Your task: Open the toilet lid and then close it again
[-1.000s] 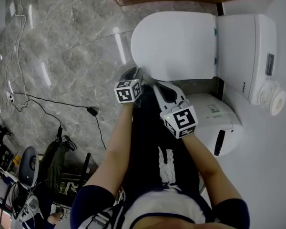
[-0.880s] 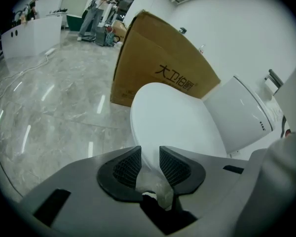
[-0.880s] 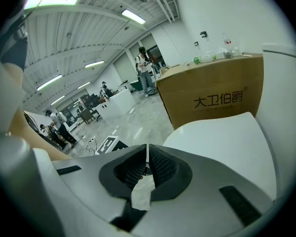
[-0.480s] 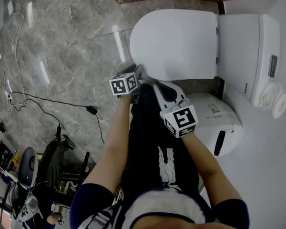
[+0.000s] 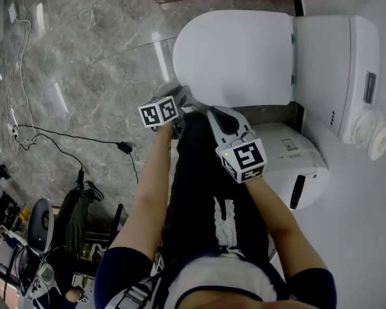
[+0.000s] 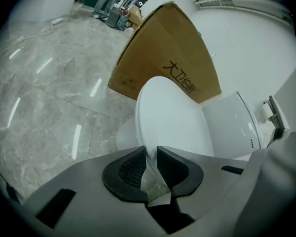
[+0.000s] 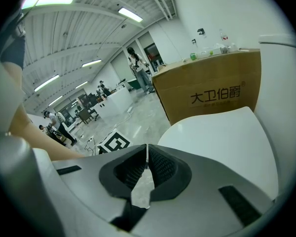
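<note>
The left gripper's [image 6: 152,152] fingers just closed on the white plastic toilet lid's [image 5: 235,56] front edge. Lifting can start. The right gripper's [image 7: 147,154] fingers are shut, empty.

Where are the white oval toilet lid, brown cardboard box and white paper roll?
White oval toilet lid [image 5: 235,56], head view, top centre.
Brown cardboard box [image 6: 160,53], left gripper view, printed face.
White paper roll [image 5: 372,132], head view, middle.

Bright, even light. Overhead, long ceiling strip lamps [image 7: 130,15] glowed; white streak glare lay on glossy grey marble floor [image 5: 83,44]. Gripper views bent fisheye, corners black. Near-overexposed: smooth white toilet lid [image 5: 235,60]. Near foreground soft.
</note>
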Demonstrator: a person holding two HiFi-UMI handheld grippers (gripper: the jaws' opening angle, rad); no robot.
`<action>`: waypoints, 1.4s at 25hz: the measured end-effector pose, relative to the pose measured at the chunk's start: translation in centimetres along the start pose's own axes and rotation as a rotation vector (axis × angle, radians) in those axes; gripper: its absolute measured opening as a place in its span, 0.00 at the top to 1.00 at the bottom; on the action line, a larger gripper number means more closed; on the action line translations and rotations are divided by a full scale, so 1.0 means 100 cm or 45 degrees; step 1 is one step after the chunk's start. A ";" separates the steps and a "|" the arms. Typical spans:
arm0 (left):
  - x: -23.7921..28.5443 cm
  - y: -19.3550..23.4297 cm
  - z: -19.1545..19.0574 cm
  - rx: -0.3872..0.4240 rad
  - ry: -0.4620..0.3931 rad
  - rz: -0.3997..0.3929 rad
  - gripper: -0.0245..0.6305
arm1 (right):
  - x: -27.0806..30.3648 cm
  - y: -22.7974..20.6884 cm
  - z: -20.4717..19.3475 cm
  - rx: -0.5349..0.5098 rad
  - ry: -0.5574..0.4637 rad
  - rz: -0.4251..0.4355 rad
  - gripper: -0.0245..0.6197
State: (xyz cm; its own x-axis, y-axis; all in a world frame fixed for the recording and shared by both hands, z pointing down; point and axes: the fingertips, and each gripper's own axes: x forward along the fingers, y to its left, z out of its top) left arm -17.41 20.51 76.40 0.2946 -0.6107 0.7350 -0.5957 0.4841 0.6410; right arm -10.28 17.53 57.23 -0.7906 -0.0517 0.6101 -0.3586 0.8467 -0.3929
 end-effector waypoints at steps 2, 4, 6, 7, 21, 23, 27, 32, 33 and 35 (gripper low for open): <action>-0.001 0.001 0.000 0.025 0.010 0.028 0.85 | 0.000 0.000 0.000 0.007 0.000 -0.001 0.95; -0.004 -0.001 0.001 0.014 -0.003 0.023 0.86 | -0.001 -0.001 0.001 0.011 -0.001 -0.001 0.95; -0.006 -0.002 0.002 -0.002 -0.023 0.012 0.87 | -0.001 -0.002 0.002 0.013 -0.005 0.001 0.95; -0.008 -0.004 0.003 -0.010 -0.031 0.003 0.87 | -0.002 -0.003 0.002 0.017 -0.005 0.002 0.95; -0.045 -0.040 0.012 0.061 -0.014 -0.004 0.89 | -0.021 0.013 0.008 -0.016 0.072 0.042 0.95; -0.051 -0.046 0.015 0.077 -0.007 -0.009 0.89 | -0.025 0.017 0.012 -0.007 0.075 0.041 0.95; -0.060 -0.057 0.016 0.122 0.014 -0.020 0.89 | -0.030 0.021 0.019 -0.016 0.068 0.035 0.95; -0.072 -0.075 0.019 0.159 0.017 -0.046 0.90 | -0.036 0.024 0.031 -0.009 0.060 0.019 0.95; -0.074 -0.079 0.019 0.169 0.022 -0.050 0.90 | -0.037 0.025 0.034 -0.008 0.053 0.019 0.95; -0.079 -0.086 0.019 0.188 0.036 -0.049 0.90 | -0.041 0.027 0.039 -0.011 0.044 0.014 0.95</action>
State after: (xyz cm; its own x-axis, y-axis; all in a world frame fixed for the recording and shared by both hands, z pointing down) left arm -16.07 19.98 64.62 0.3388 -0.6081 0.7179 -0.6866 0.3619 0.6306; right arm -9.92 17.97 50.94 -0.7768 -0.0243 0.6293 -0.3458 0.8516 -0.3939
